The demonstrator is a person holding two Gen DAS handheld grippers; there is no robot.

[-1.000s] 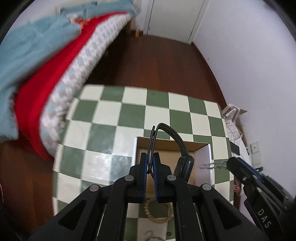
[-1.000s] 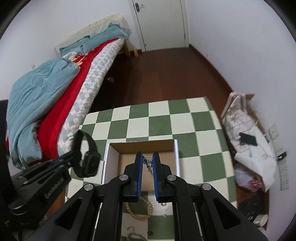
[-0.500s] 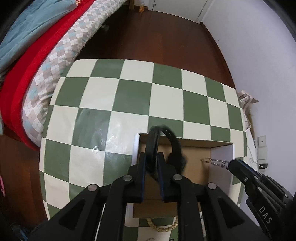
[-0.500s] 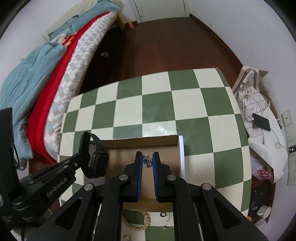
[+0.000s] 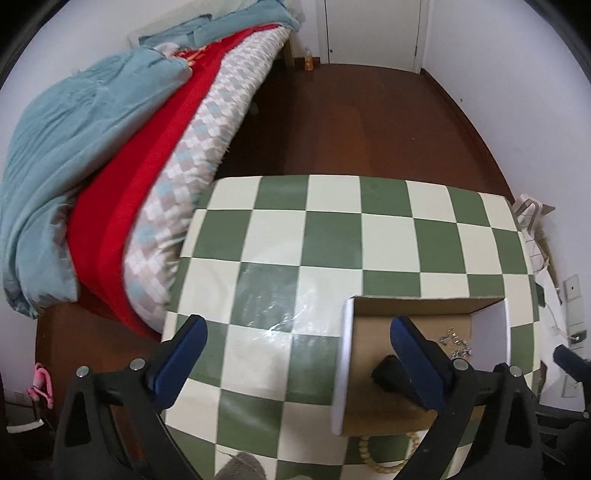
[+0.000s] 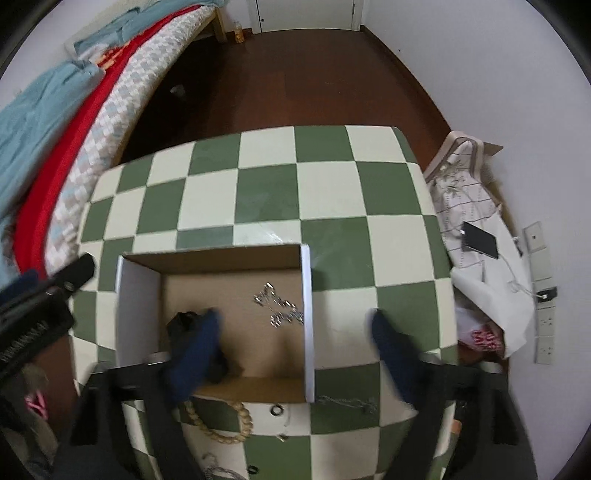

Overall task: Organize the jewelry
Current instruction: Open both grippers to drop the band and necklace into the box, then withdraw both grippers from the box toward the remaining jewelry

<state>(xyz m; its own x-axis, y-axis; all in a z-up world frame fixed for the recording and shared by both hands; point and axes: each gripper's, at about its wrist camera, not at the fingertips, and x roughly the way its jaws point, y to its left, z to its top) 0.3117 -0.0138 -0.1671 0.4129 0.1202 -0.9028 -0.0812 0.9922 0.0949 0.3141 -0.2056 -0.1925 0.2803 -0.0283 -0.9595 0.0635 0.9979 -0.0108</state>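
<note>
An open cardboard box (image 6: 306, 314) (image 5: 341, 365) stands on the green-and-white checkered table (image 6: 266, 184) (image 5: 332, 236). In it lie a silver chain (image 6: 279, 304) (image 5: 456, 341) and a black watch (image 6: 192, 332) (image 5: 388, 373). My left gripper (image 5: 295, 350) is open and empty, its right finger over the box. My right gripper (image 6: 295, 339) is open and empty above the box's right wall. A beaded bracelet (image 6: 221, 421) (image 5: 384, 454), a thin chain (image 6: 347, 400) and small rings (image 6: 277, 409) lie on the table in front of the box.
A bed with red, blue and checked covers (image 5: 110, 155) stands left of the table. Dark wooden floor (image 6: 295, 74) lies beyond, with a white door (image 5: 373, 29) at the back. Bags and a phone (image 6: 480, 240) lie at the right by the wall.
Both grippers opened. The watch left the left gripper and the chain left the right gripper; both now lie in the box. Both grippers pulled back and up.
</note>
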